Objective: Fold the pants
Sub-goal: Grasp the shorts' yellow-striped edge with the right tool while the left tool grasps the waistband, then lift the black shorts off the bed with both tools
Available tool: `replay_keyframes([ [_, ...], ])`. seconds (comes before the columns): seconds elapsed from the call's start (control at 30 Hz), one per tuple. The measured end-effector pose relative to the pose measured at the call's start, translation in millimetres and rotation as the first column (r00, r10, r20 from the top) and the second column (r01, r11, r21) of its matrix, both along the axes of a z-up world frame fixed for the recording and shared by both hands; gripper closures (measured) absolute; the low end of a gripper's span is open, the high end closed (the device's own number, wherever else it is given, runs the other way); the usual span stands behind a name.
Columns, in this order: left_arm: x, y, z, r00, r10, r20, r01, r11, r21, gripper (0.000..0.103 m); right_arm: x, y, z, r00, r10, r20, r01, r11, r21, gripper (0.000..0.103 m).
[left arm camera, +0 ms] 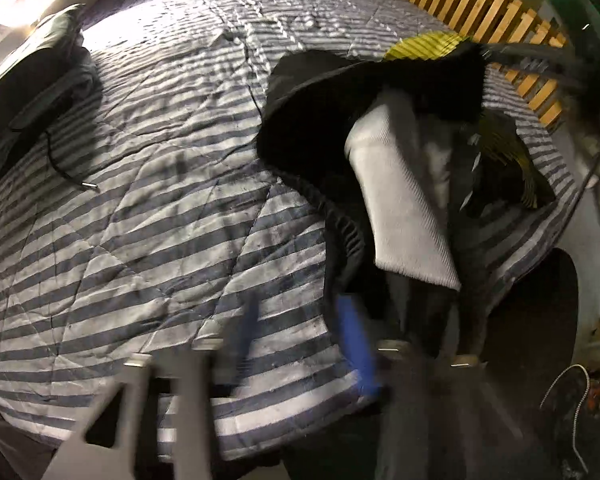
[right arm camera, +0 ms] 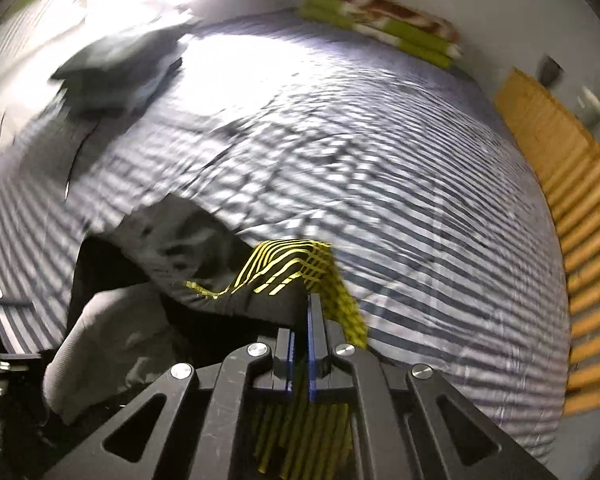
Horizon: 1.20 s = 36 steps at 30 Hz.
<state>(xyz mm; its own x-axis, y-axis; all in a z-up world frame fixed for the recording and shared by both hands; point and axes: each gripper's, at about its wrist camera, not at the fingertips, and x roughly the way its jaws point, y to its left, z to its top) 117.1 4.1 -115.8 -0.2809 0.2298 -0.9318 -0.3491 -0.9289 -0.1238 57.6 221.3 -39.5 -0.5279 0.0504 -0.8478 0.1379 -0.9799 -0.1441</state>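
Black pants point(left arm camera: 320, 112) with a yellow line pattern hang bunched over the right side of the striped quilt point(left arm camera: 140, 200), and a pale pocket lining point(left arm camera: 400, 200) is turned out. My left gripper point(left arm camera: 304, 340) is open and blurred; its blue pads point(left arm camera: 356, 348) are low by the bed's edge, just left of the hanging fabric, with nothing between them. In the right wrist view my right gripper point(right arm camera: 308, 312) is shut on the pants point(right arm camera: 236, 296) at a yellow-patterned part point(right arm camera: 292, 264), and the cloth drapes down to the left.
A stack of folded dark clothes point(left arm camera: 32, 80) point(right arm camera: 116, 68) lies at the far left of the bed, with a thin cord point(left arm camera: 68, 172) beside it. A folded green and brown blanket point(right arm camera: 380, 20) sits at the far edge. Wooden slats point(left arm camera: 480, 12) point(right arm camera: 572, 240) border the right side.
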Motion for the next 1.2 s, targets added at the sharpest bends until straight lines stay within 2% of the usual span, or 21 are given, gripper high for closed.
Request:
replay_keyframes([
  [0.07, -3.1, -0.3, 0.0, 1.000, 0.008, -0.006, -0.009, 1.000, -0.007, 0.098, 5.0, 17.0, 11.6, 0.998, -0.058, -0.027, 0.058, 0.998, -0.012, 0.099],
  [0.23, -19.5, -19.2, 24.6, 0.994, 0.078, -0.074, -0.077, 0.997, 0.008, 0.101, 23.6, 51.6, 51.7, 0.983, -0.163, -0.079, 0.153, 0.981, -0.117, 0.099],
  [0.33, -29.6, -39.7, 60.6, 0.978, 0.126, -0.166, -0.126, 0.992, 0.015, 0.101, 35.2, 54.7, 77.2, 0.970, -0.204, -0.131, 0.185, 0.972, -0.147, 0.099],
  [0.5, -35.3, -85.1, 138.8, 0.931, 0.192, -0.310, -0.181, 0.981, 0.063, 0.101, 77.5, 48.6, 128.2, 0.945, -0.253, -0.208, 0.192, 0.942, -0.274, 0.099],
  [0.6, -40.1, -93.6, 159.6, 0.921, 0.169, -0.350, -0.166, 0.985, 0.039, 0.101, 98.5, 50.4, 129.1, 0.943, -0.291, -0.160, 0.206, 0.890, -0.407, 0.099],
  [0.67, -56.6, -89.4, 150.5, 0.937, 0.146, -0.317, -0.149, 0.989, 0.015, 0.101, 99.2, 49.4, 111.3, 0.949, -0.297, -0.105, 0.227, 0.875, -0.427, 0.099],
  [0.73, -74.2, -81.0, 129.7, 0.955, 0.126, -0.268, -0.135, 0.991, -0.013, 0.101, 88.3, 46.8, 86.1, 0.952, -0.298, -0.065, 0.254, 0.891, -0.376, 0.099],
  [0.8, -97.8, -67.1, 92.5, 0.972, 0.115, -0.203, -0.130, 0.990, -0.062, 0.101, 68.9, 50.3, 52.8, 0.951, -0.310, -0.007, 0.290, 0.897, -0.334, 0.099],
  [0.87, -111.4, -60.2, 65.9, 0.982, 0.129, -0.141, -0.137, 0.989, -0.049, 0.101, 46.4, 53.2, 22.3, 0.958, -0.283, 0.043, 0.285, 0.923, -0.258, 0.099],
  [0.97, -109.4, -52.2, 40.4, 0.985, 0.133, -0.113, -0.140, 0.989, -0.055, 0.101, 30.2, 63.4, -8.6, 0.966, -0.227, 0.125, 0.246, 0.956, -0.161, 0.099],
  [1.07, -97.1, -49.1, 33.6, 0.986, 0.122, -0.111, -0.128, 0.991, -0.048, 0.101, 38.5, 64.0, -10.7, 0.979, -0.138, 0.151, 0.149, 0.987, -0.066, 0.093],
  [1.13, -89.3, -48.4, 33.1, 0.986, 0.114, -0.120, -0.121, 0.991, -0.055, 0.101, 47.9, 55.8, 0.1, 0.990, -0.057, 0.129, 0.058, 0.998, -0.006, 0.084],
  [1.2, -81.9, -46.9, 33.7, 0.987, 0.099, -0.124, -0.106, 0.993, -0.054, 0.101, 56.9, 39.3, 12.4, 0.993, 0.046, 0.105, -0.056, 0.994, 0.096, 0.070],
])
